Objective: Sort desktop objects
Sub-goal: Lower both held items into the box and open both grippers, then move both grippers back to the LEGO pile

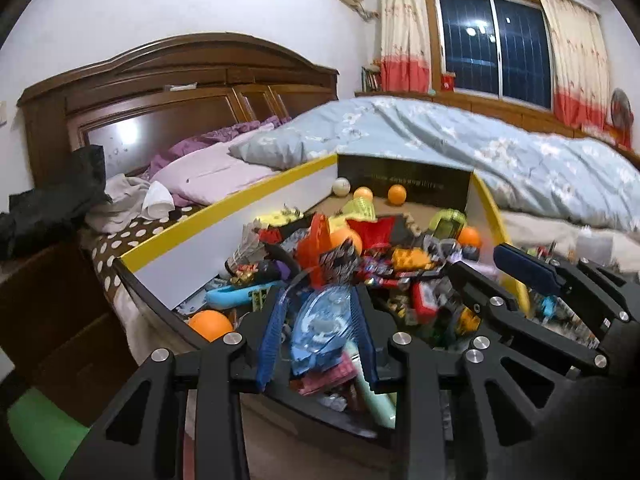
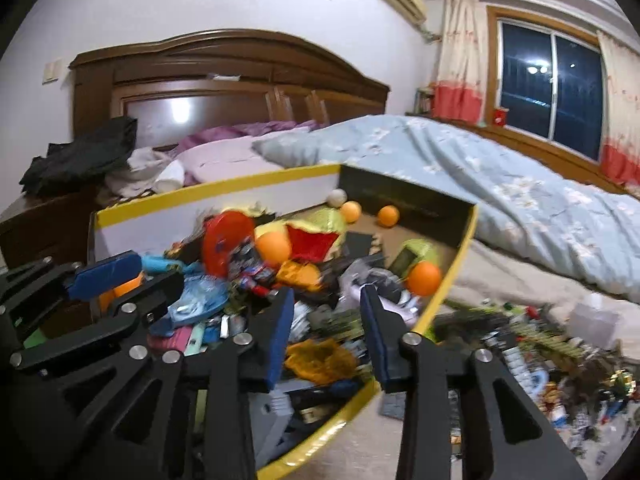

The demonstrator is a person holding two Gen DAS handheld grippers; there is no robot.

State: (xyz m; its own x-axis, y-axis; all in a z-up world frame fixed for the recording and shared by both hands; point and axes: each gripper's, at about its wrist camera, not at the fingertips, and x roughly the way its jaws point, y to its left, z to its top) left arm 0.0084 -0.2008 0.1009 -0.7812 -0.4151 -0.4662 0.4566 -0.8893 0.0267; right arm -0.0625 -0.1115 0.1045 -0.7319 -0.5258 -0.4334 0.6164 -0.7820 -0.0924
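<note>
Left gripper [image 1: 318, 312] seen open, straddling blue plastic packet [image 1: 320, 320] atop pile in yellow-rimmed box [image 1: 224, 204]; long axis along fingers. Right gripper [image 2: 326, 320] held open, empty.

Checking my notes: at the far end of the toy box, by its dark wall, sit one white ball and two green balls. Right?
Not quite: the two balls beside the white ball are orange, not green, as the left wrist view shows. The rest stands.
</note>
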